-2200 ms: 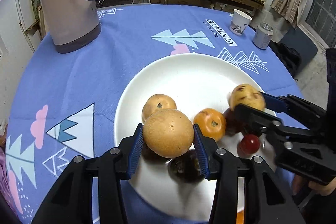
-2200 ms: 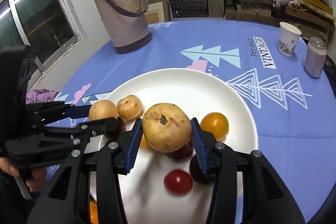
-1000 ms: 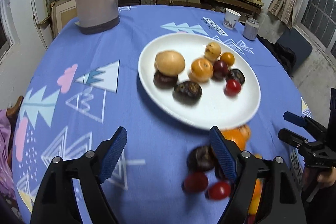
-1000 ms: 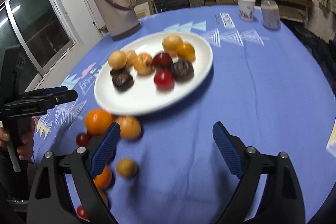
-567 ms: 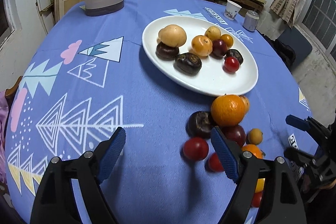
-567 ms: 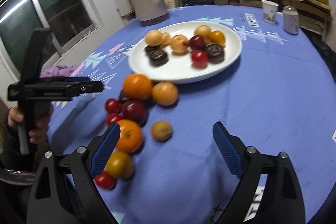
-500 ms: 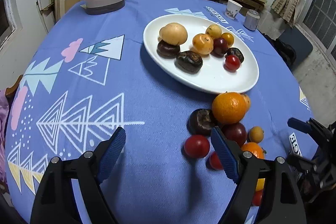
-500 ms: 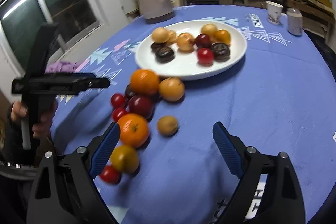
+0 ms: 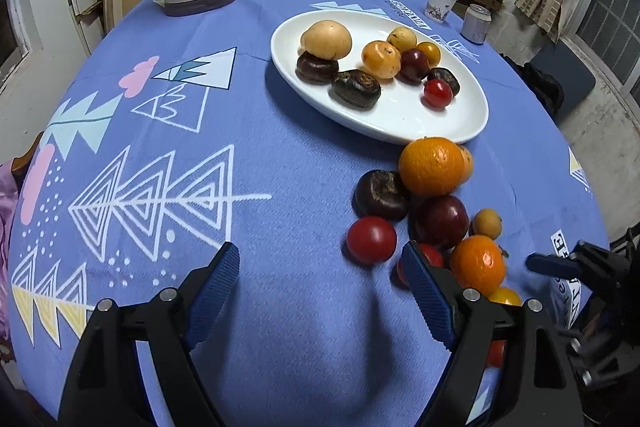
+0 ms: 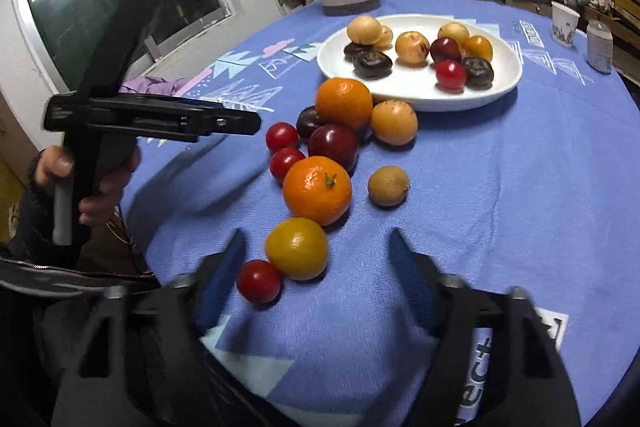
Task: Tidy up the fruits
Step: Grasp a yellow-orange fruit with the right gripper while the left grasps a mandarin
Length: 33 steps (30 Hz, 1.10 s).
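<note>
White plate [image 9: 472,131]: we count about nine fruits already on it.
Loose fruit [image 10: 318,189]: we judge roughly ten wait on the blue cloth [image 9: 280,307], just beside the plate.
Left gripper [image 9: 320,291]: jaws wide, nothing held.
Right gripper [image 10: 316,267]: jaws closing, the yellow fruit [image 10: 297,247] between them, not yet gripped.

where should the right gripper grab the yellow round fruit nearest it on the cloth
Take the yellow round fruit across its widest middle, coming from above and the near side. A small red tomato touches its near-left, so one finger needs to slip between them; its right side lies clear. The right gripper, jaws closing, holds nothing yet.
</note>
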Available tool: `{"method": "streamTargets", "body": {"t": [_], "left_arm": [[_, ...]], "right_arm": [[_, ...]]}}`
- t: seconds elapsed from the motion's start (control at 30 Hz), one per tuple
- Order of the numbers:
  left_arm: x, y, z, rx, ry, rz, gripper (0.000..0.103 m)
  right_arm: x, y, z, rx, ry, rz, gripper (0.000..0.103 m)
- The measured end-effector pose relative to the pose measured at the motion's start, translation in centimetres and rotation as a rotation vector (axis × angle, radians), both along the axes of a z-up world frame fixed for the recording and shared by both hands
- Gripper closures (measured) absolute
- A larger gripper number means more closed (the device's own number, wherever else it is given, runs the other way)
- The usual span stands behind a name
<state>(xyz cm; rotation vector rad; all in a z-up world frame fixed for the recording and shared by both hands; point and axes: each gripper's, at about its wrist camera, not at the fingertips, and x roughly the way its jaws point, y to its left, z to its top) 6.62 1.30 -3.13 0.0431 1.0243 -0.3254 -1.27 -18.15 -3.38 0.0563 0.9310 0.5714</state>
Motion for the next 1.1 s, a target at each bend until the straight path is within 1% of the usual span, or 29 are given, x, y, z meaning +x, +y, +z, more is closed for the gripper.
{"method": "streamTargets", "body": {"t": [0.07,0.17,0.23,0.27,0.37,0.47,0.57,0.63,0.73,0.83,1.1], "left_arm": [[-0.3,0.1,-0.1,-0.003,0.004,-0.003,0.019],[-0.6,0.0,-0.2,-0.006,0.010,-0.017,0.019],[-0.8,-0.3,-0.2,-0.008,0.013,-0.026,0.019],[-1.0,-0.4,-0.3,-0.011,0.015,-0.033,0.019],[-1.6,-1.1,-0.3,-0.018,0.022,-0.073,0.019],[-2.6,-1.7,-0.3,-0.034,0.033,-0.120,0.019],[-3.7,-2.8,0.0,-0.057,0.037,-0.188,0.019],[-4.7,-4.2,0.1,-0.043,0.027,-0.255,0.019],[-5.5,-5.7,-0.2,-0.019,0.025,-0.295,0.019],[-5.5,-6.3,-0.6,-0.004,0.030,-0.291,0.019],[-4.1,-5.7,-1.5,0.019,0.034,-0.239,0.019]], "right_arm": [[0.1,0.7,-0.6,-0.013,0.014,0.015,0.050],[0.3,1.2,-0.8,0.003,0.017,0.014,0.051],[0.6,1.4,-1.1,0.001,0.025,0.012,0.058],[0.7,1.4,-1.2,0.005,0.033,0.019,0.066],[0.8,0.8,-1.1,0.001,0.034,0.002,0.066],[0.9,-1.6,-0.8,0.027,0.042,-0.055,0.066],[1.0,-3.8,-0.2,0.050,0.034,-0.114,0.066],[1.0,-4.7,0.0,0.052,0.025,-0.137,0.066],[0.8,-4.9,-0.3,0.046,0.023,-0.141,0.066],[0.8,-4.8,-0.7,0.044,0.025,-0.133,0.066],[0.4,-4.7,-1.5,0.045,0.030,-0.127,0.065]]}}
